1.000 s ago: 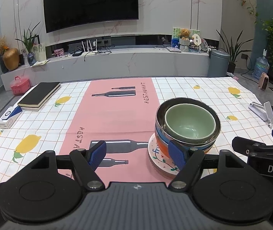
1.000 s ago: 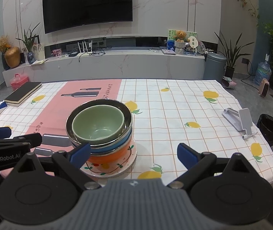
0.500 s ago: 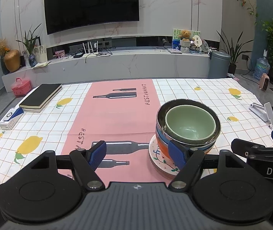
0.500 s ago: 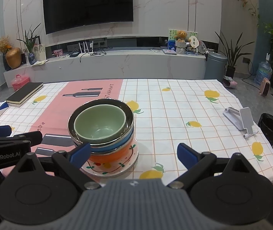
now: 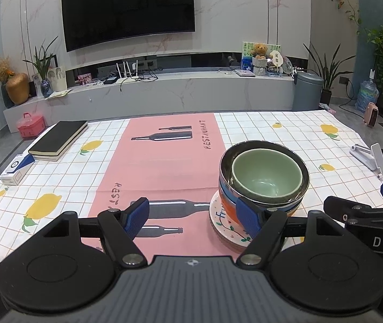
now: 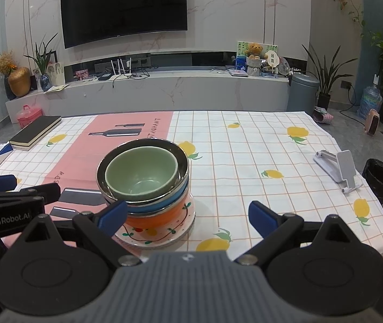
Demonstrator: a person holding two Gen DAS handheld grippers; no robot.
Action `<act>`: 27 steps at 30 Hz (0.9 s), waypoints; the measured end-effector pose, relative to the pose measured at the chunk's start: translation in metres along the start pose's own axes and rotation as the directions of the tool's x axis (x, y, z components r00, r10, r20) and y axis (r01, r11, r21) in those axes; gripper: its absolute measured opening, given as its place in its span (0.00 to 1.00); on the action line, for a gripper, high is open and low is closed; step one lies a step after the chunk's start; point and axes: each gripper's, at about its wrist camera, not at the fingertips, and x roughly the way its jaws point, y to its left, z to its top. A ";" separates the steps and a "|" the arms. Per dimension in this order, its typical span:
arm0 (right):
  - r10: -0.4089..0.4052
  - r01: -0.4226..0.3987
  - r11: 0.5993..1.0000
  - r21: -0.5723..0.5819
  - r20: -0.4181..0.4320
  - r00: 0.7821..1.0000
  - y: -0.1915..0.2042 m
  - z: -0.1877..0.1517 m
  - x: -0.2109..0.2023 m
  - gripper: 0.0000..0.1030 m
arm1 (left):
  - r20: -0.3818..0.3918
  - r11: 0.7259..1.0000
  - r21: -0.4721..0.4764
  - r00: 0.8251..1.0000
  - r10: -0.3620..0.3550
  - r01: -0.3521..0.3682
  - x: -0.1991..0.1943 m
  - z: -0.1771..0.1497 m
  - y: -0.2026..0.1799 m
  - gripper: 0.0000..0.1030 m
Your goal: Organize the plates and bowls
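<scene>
A stack stands on the table: a green bowl [image 5: 267, 172] nested in a shiny metal-rimmed bowl [image 5: 223, 167], over a blue and an orange bowl, all on a white patterned plate [image 5: 225, 231]. The stack shows in the right wrist view too, with the green bowl [image 6: 141, 169] on top and the plate [image 6: 153, 238] beneath. My left gripper [image 5: 194, 216] is open and empty, near the table's front edge, left of the stack. My right gripper [image 6: 187, 218] is open and empty, in front of the stack and slightly to its right.
A black notebook [image 5: 58, 137] and a small blue-white box [image 5: 16, 168] lie at the table's left. A white phone stand [image 6: 338, 165] sits at the right edge. A black bin [image 6: 380, 180] stands on the floor beyond that edge.
Both grippers have drawn back and lifted slightly from the stack. The stack has not moved.
</scene>
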 end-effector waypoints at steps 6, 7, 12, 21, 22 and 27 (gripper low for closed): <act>0.000 0.000 1.000 0.000 -0.001 1.000 0.000 0.000 0.000 0.92 | 0.005 1.000 0.001 1.000 -0.004 0.004 -0.001 0.001 0.000 0.84; 0.001 -0.001 1.000 0.000 -0.001 1.000 0.000 0.000 0.000 0.92 | 0.005 1.000 0.001 1.000 -0.004 0.004 -0.001 0.001 0.000 0.84; 0.004 -0.004 1.000 0.002 -0.007 1.000 0.001 -0.003 0.000 0.92 | 0.007 1.000 0.000 1.000 -0.006 0.006 -0.001 0.001 0.001 0.84; 0.009 -0.009 1.000 0.003 -0.013 1.000 0.000 -0.003 0.000 0.92 | 0.012 1.000 0.001 1.000 -0.006 0.006 -0.001 0.002 0.001 0.84; 0.010 -0.010 1.000 0.003 -0.014 1.000 0.000 -0.003 0.000 0.92 | 0.013 1.000 0.000 1.000 -0.005 0.005 -0.002 0.003 0.001 0.84; 0.011 -0.011 1.000 0.005 -0.021 1.000 0.000 -0.003 0.001 0.92 | 0.014 1.000 -0.003 1.000 -0.007 0.007 -0.001 0.004 0.001 0.84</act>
